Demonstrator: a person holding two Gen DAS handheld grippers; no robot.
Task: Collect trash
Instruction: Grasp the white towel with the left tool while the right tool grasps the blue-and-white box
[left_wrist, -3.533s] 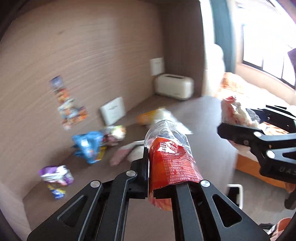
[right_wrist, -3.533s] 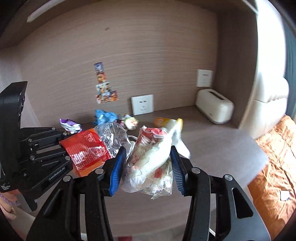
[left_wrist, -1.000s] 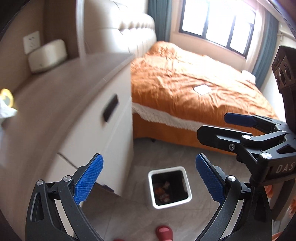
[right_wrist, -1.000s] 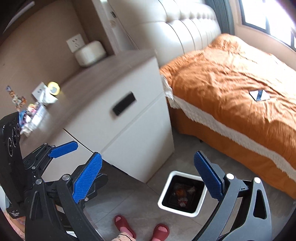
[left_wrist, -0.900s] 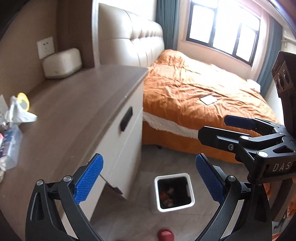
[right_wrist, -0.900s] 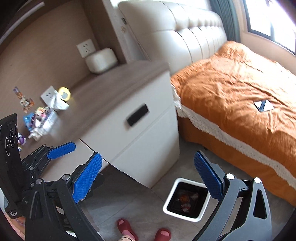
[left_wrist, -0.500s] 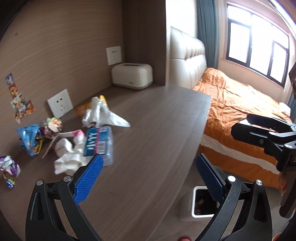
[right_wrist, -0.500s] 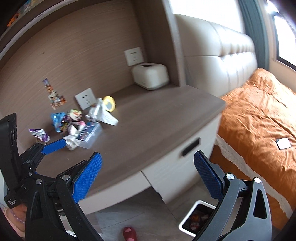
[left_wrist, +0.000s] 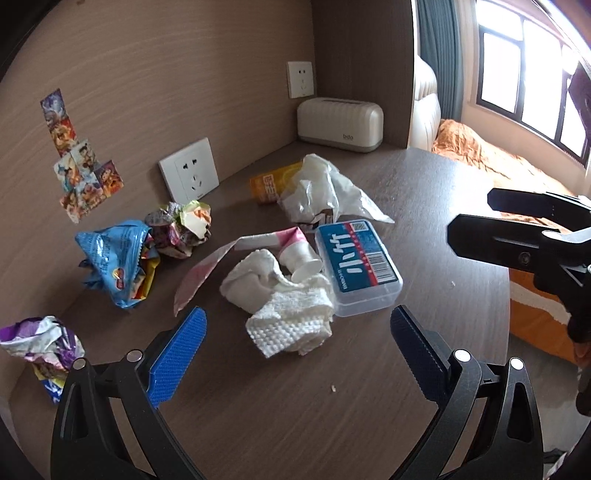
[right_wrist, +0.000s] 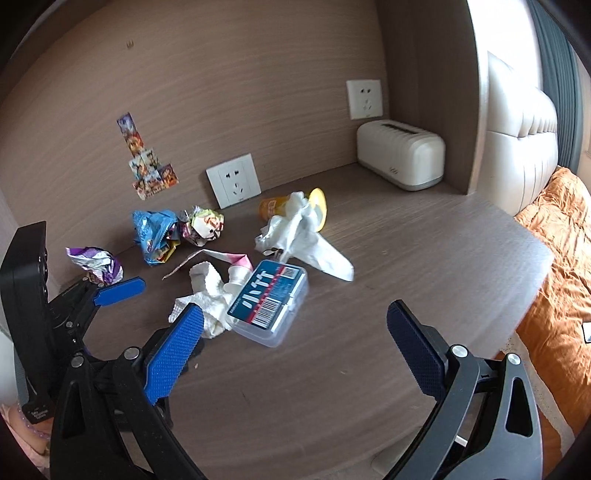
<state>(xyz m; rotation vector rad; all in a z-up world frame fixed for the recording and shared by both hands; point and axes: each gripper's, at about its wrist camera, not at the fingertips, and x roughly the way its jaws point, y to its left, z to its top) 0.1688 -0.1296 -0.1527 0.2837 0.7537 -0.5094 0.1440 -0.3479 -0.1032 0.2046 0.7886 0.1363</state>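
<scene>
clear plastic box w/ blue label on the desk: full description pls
The clear plastic box is a flat rounded rectangle, lid shut, lying flat on the brown desk. A blue label with white characters, a red stripe, a barcode and a QR code covers its top. The crumpled white tissue presses against one long side; the white plastic bag lies just behind. Neither gripper touches it.

Not much I can read from here

I can make out "bdo" on the front of the cream box (left_wrist: 340, 123) by the wall. The blue label on the clear case (left_wrist: 356, 266) has big white characters, a barcode and a QR code, but I can't read them.
</scene>
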